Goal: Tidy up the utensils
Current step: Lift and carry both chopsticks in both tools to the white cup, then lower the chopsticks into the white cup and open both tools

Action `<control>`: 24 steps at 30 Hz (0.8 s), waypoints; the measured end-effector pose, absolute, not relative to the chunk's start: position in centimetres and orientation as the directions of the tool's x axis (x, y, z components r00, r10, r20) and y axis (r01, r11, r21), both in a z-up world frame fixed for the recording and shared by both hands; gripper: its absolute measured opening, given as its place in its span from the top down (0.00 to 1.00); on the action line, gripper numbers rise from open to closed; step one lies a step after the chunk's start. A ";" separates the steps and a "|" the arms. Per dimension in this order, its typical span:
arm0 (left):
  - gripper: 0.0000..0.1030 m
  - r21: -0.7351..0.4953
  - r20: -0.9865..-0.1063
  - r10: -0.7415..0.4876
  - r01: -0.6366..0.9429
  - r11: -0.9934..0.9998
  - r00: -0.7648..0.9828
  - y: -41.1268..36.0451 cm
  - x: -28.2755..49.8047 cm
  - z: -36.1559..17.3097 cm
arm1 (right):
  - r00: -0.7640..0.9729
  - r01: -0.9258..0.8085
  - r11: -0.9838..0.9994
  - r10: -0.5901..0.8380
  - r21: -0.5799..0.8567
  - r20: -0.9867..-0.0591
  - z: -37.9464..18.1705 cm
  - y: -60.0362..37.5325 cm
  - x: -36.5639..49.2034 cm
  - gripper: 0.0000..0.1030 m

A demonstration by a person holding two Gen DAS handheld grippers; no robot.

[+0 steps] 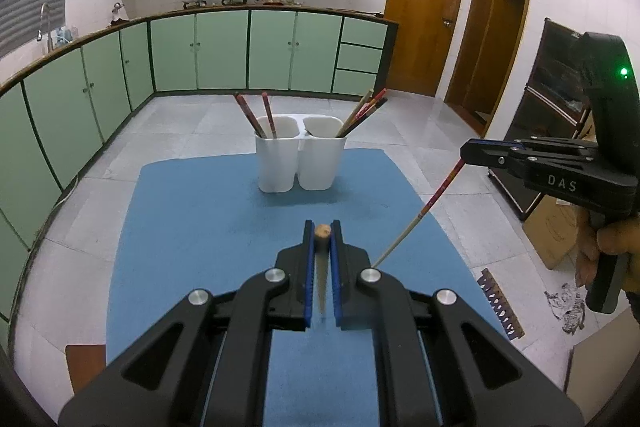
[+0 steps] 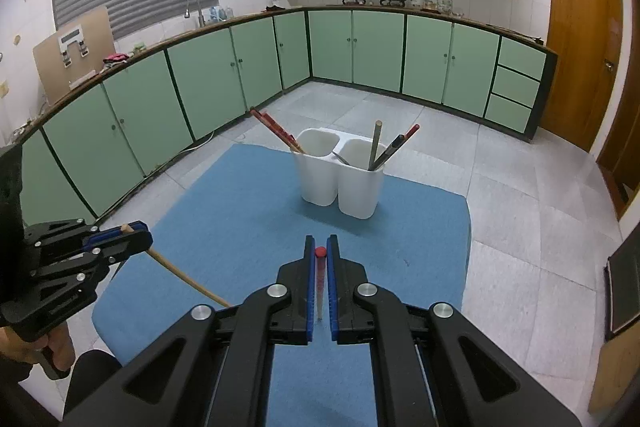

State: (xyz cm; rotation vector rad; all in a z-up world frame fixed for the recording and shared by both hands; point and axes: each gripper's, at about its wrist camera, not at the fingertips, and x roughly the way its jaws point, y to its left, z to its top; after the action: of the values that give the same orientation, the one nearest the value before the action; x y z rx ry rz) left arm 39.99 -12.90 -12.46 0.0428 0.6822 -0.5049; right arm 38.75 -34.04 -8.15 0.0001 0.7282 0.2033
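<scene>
My left gripper [image 1: 322, 225] is shut on a pale wooden chopstick [image 1: 322, 231], seen end-on above the blue mat [image 1: 200, 227]. My right gripper [image 2: 320, 242] is shut on a red chopstick [image 2: 320, 252], also end-on. In the left wrist view the right gripper [image 1: 466, 153] holds that red chopstick [image 1: 424, 211] slanting down to the left. The right wrist view has the left gripper [image 2: 138, 233] at the left edge with the wooden chopstick [image 2: 180, 275]. A white two-compartment holder [image 1: 300, 167] [image 2: 340, 191] stands at the mat's far end. Red chopsticks lean in its left cup, mixed utensils in the right.
The mat [image 2: 240, 207] covers a small table with grey tiled floor all round. Green cabinets [image 2: 200, 87] run along the back and left. A dark glass-fronted cabinet [image 1: 552, 99] and cardboard boxes [image 1: 556, 231] stand to the right, near wooden doors [image 1: 424, 11].
</scene>
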 end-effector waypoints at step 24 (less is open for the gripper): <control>0.94 -0.044 -0.426 -0.408 0.432 0.901 0.807 -14.9 46.9 1.2 | 0.811 -0.196 0.980 0.148 -0.024 -0.566 4.1 -32.5 43.3 0.95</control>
State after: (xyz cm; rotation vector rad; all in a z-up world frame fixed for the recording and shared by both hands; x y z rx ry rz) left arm 46.92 -14.90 1.23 0.0563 0.4432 -0.4494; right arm 43.33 -32.54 4.12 -0.0824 0.5977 0.1840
